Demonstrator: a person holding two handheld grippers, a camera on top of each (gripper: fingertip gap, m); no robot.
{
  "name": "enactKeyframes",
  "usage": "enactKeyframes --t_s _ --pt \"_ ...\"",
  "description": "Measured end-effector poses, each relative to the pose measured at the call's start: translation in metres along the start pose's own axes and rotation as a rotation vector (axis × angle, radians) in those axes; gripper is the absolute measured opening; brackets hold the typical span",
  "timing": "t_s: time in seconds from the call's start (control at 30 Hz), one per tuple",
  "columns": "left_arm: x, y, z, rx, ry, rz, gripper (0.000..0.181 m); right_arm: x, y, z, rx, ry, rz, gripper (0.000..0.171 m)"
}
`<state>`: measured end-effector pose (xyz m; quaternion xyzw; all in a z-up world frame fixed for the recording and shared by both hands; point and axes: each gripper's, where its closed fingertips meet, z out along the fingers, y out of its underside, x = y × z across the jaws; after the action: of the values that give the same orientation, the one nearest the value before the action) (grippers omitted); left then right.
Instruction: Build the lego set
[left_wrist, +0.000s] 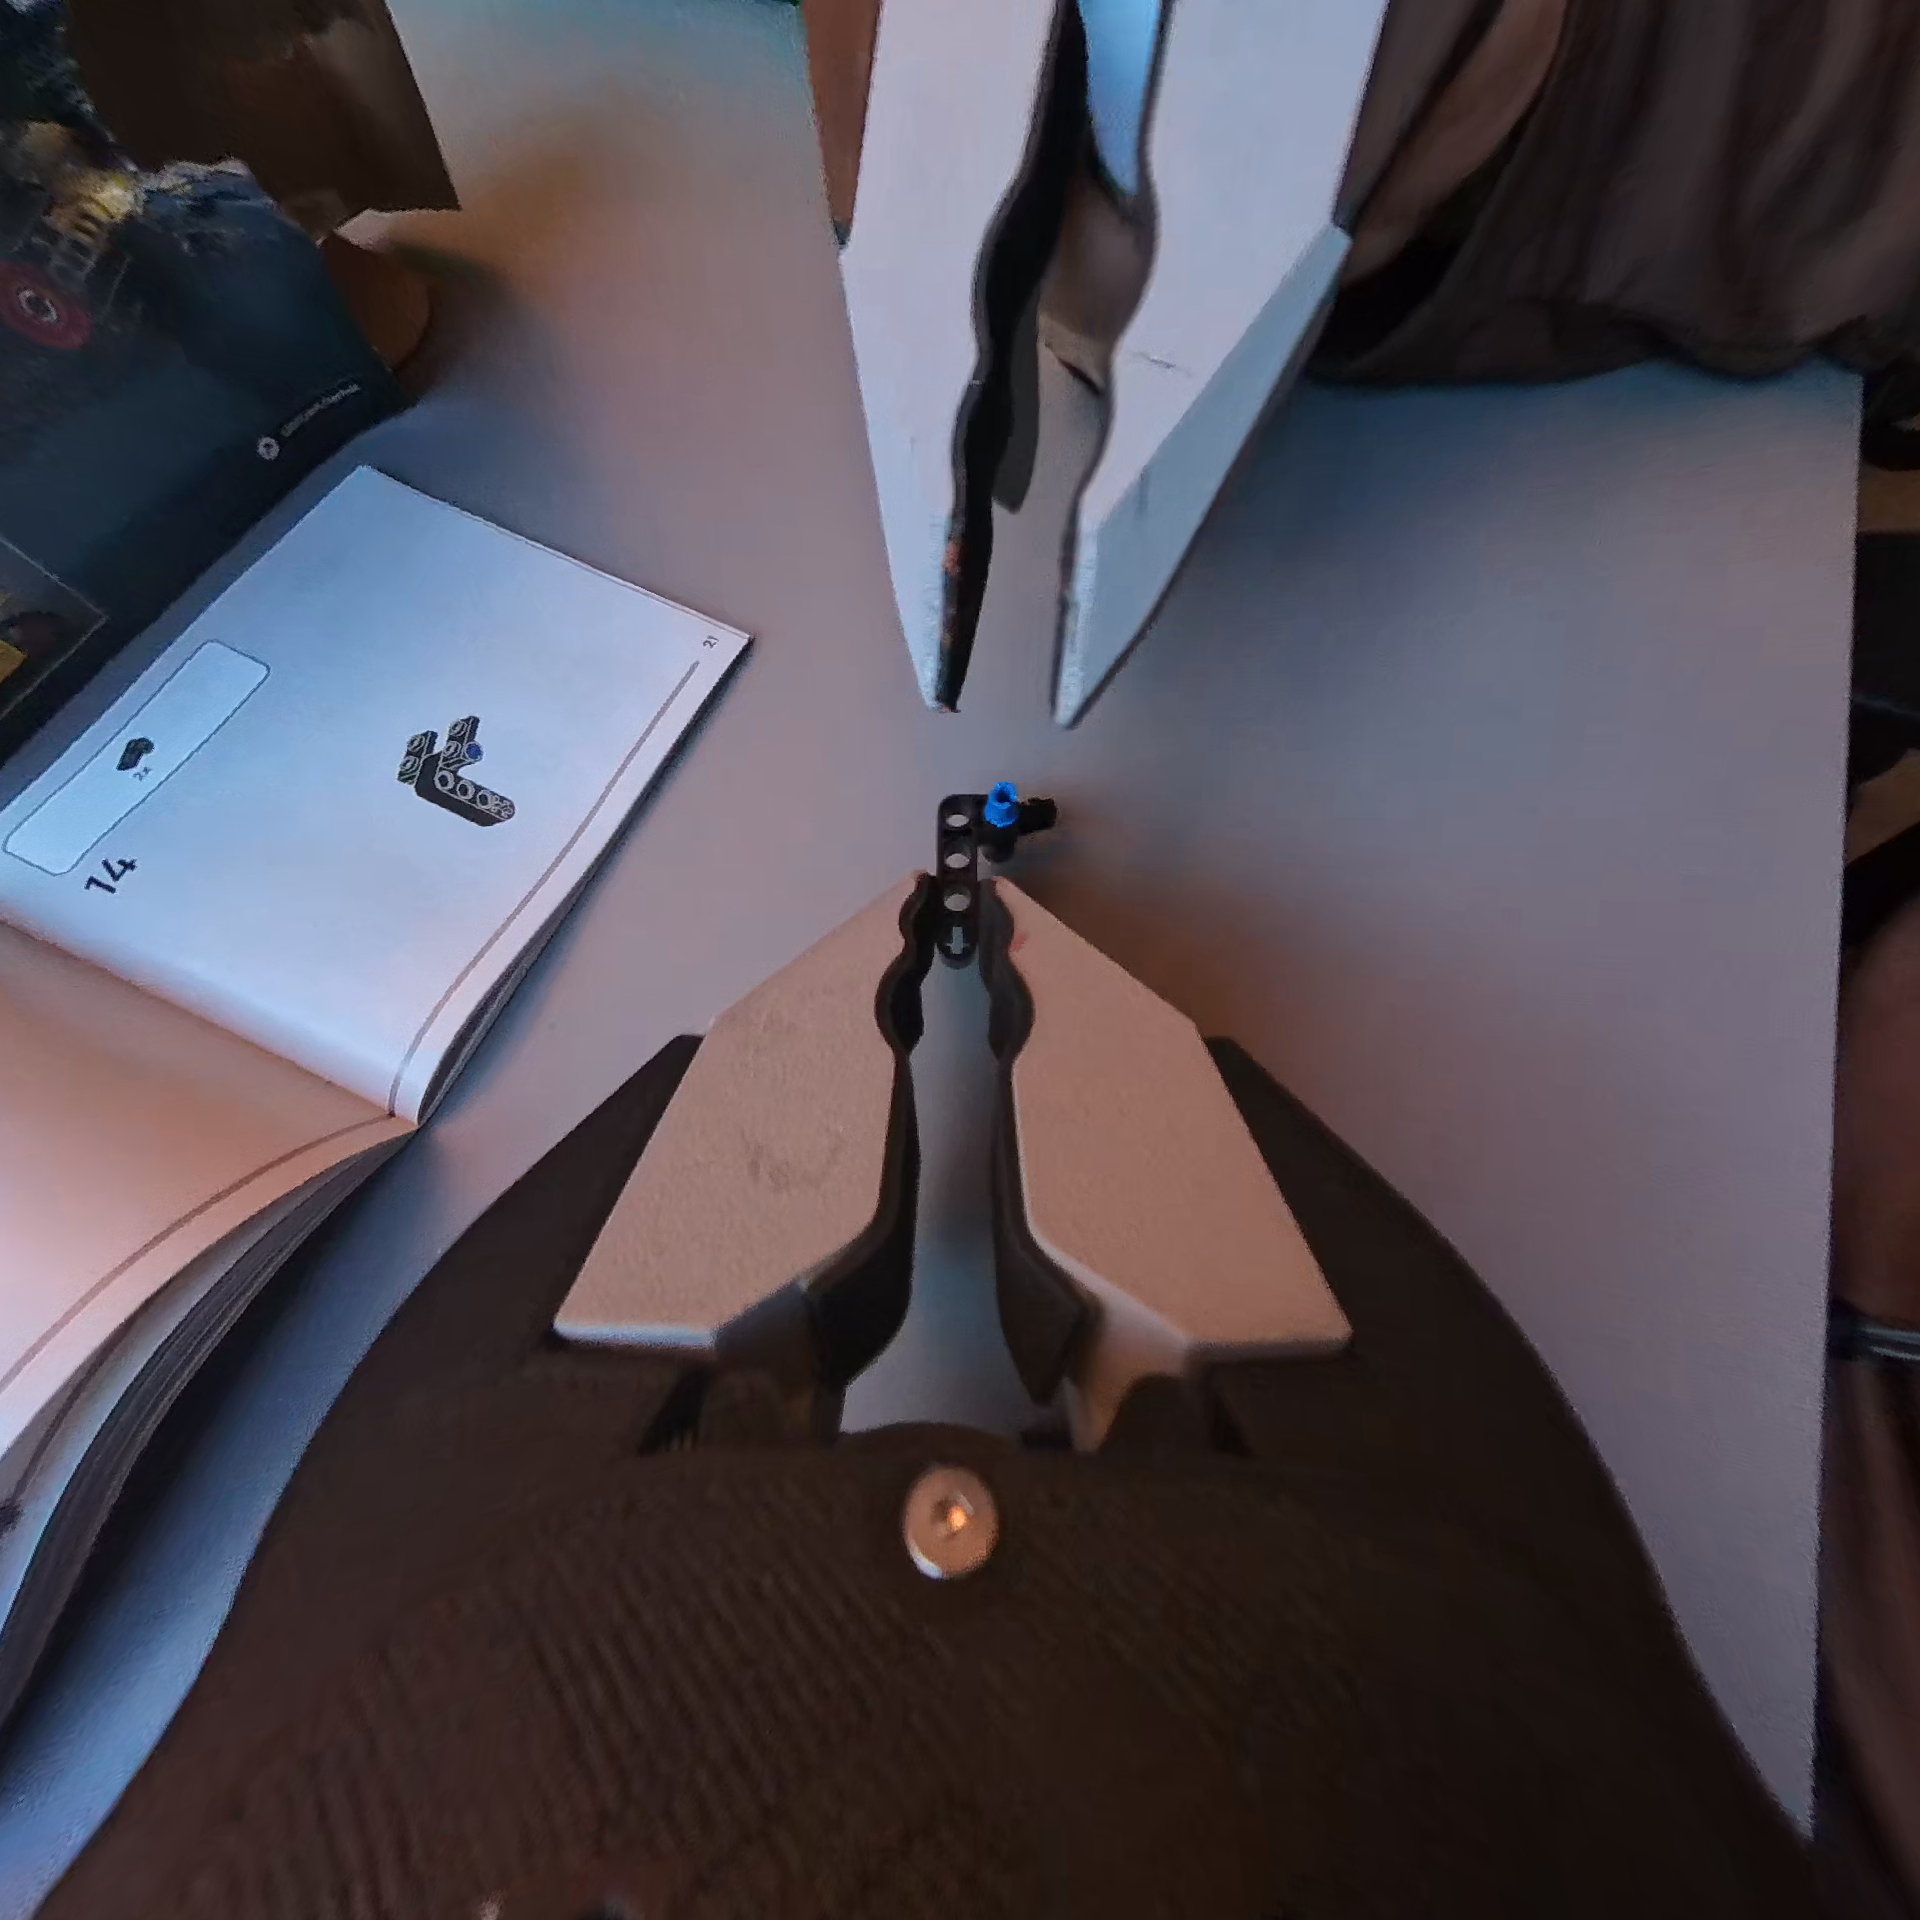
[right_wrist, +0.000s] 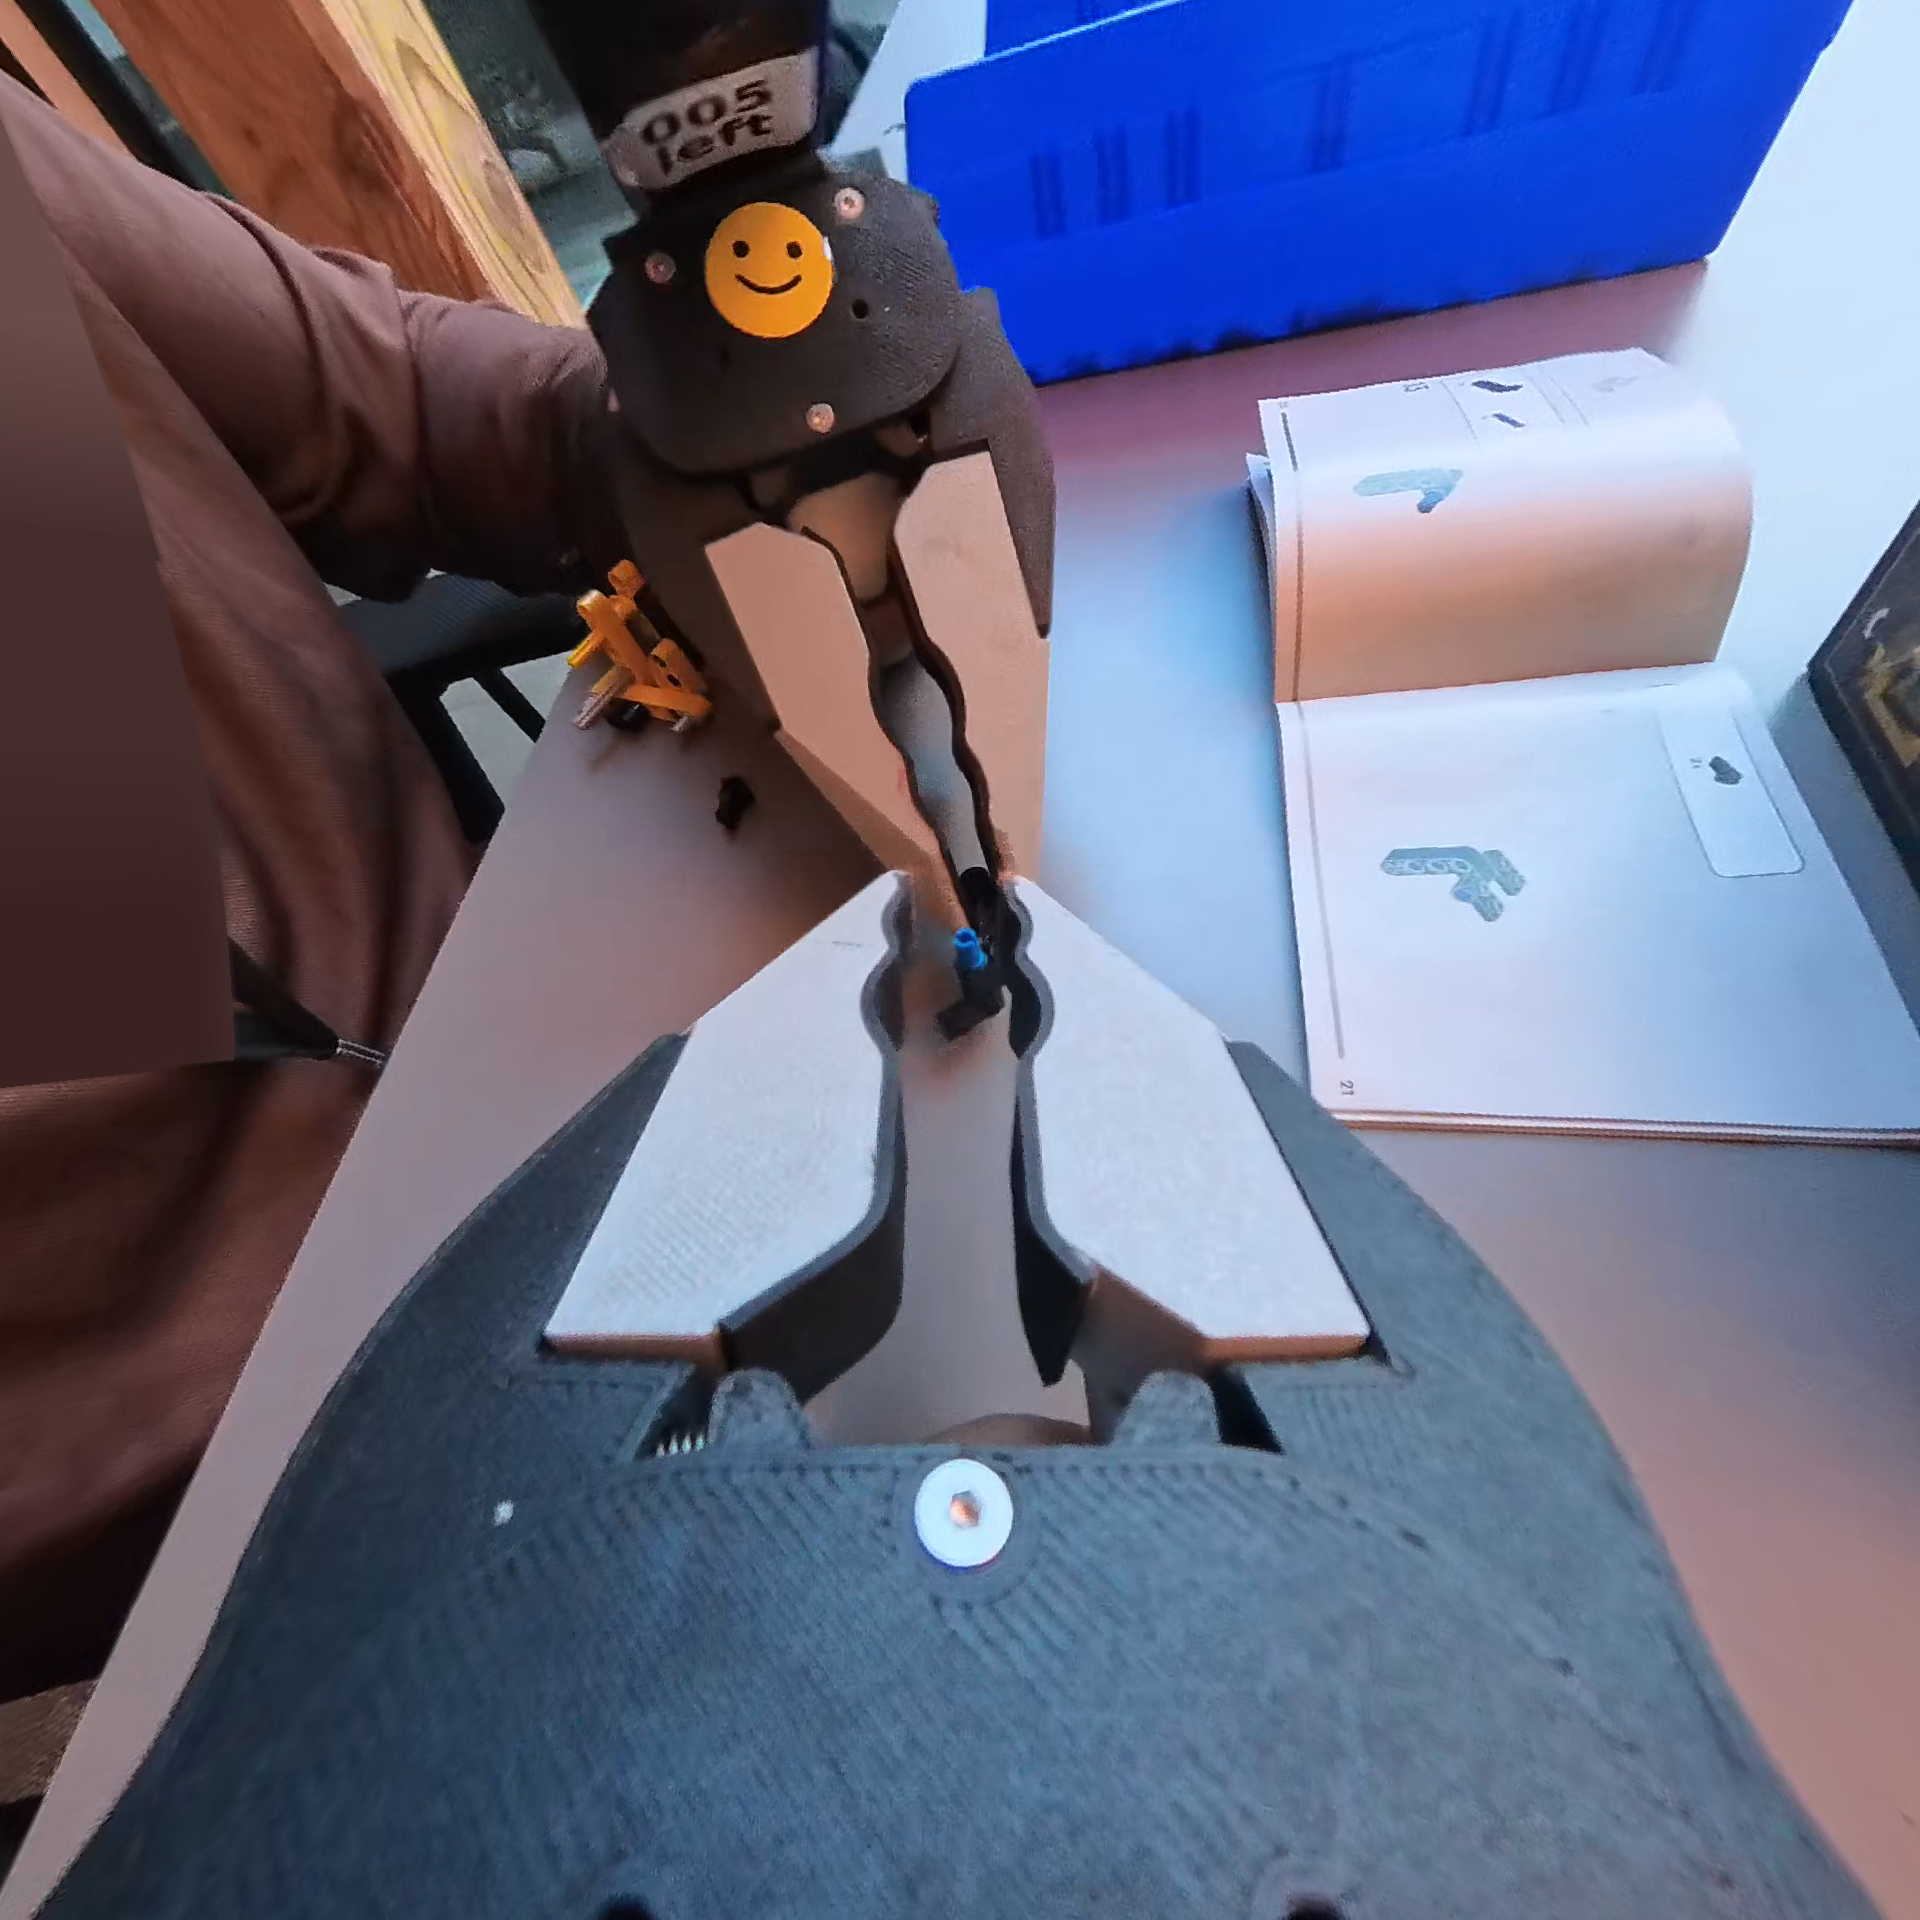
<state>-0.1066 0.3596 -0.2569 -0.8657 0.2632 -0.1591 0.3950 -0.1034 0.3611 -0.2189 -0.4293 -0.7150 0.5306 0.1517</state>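
Note:
My left gripper (left_wrist: 956, 885) is shut on a black angled beam with holes (left_wrist: 957, 854) and holds it above the white table (left_wrist: 1455, 935). A blue pin (left_wrist: 1001, 805) and a black pin (left_wrist: 1039, 812) stick out of the beam's far end. My right gripper (left_wrist: 1003, 712) points at the left one from the far side, narrowly open and empty, its tips just short of the pins. In the right wrist view the blue pin (right_wrist: 966, 948) and black pin (right_wrist: 961, 1018) sit in the gap of my right gripper (right_wrist: 958, 888), with the left gripper (right_wrist: 977, 868) opposite.
An open instruction booklet (left_wrist: 364, 810) (right_wrist: 1558, 914) lies beside the grippers. A dark box (left_wrist: 156, 364) lies behind it. A blue bin (right_wrist: 1351, 156) stands at the back. A yellow assembly (right_wrist: 639, 665) and a small black piece (right_wrist: 734, 800) lie near the table edge. A brown sleeve (right_wrist: 312, 416) is close. Both grippers' tips are close together, under 4 cm apart. My left tips are roughly 10 cm from the small black piece (right_wrist: 734, 800).

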Motion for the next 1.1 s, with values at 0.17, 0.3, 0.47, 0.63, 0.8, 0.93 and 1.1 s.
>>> enactKeyframes --t_s 0.17,0.3,0.47,0.63,0.8,0.93,1.1 --pt "-0.005 -0.012 -0.010 0.106 0.095 -0.148 0.004 0.003 0.000 0.000 -0.010 0.035 -0.009 0.030" --pt "-0.005 -0.030 -0.025 0.256 0.240 -0.273 0.004 0.002 -0.006 -0.004 0.026 0.031 -0.005 0.040" --pt "0.008 -0.044 -0.039 0.367 0.426 -0.354 0.005 -0.008 -0.018 -0.005 0.104 -0.019 -0.005 0.033" --pt "0.010 -0.048 -0.041 0.401 0.455 -0.372 0.005 -0.014 -0.023 -0.003 0.116 0.000 -0.058 0.028" --pt "-0.002 -0.044 -0.038 0.387 0.367 -0.384 0.005 0.003 -0.021 -0.001 0.077 0.174 -0.134 0.026" --pt "-0.015 -0.044 -0.037 0.406 0.326 -0.467 0.005 0.015 -0.027 -0.003 0.079 0.357 -0.255 0.018" --pt "-0.019 -0.051 -0.043 0.490 0.423 -0.644 0.006 0.019 -0.037 -0.003 0.073 0.537 -0.403 0.011"
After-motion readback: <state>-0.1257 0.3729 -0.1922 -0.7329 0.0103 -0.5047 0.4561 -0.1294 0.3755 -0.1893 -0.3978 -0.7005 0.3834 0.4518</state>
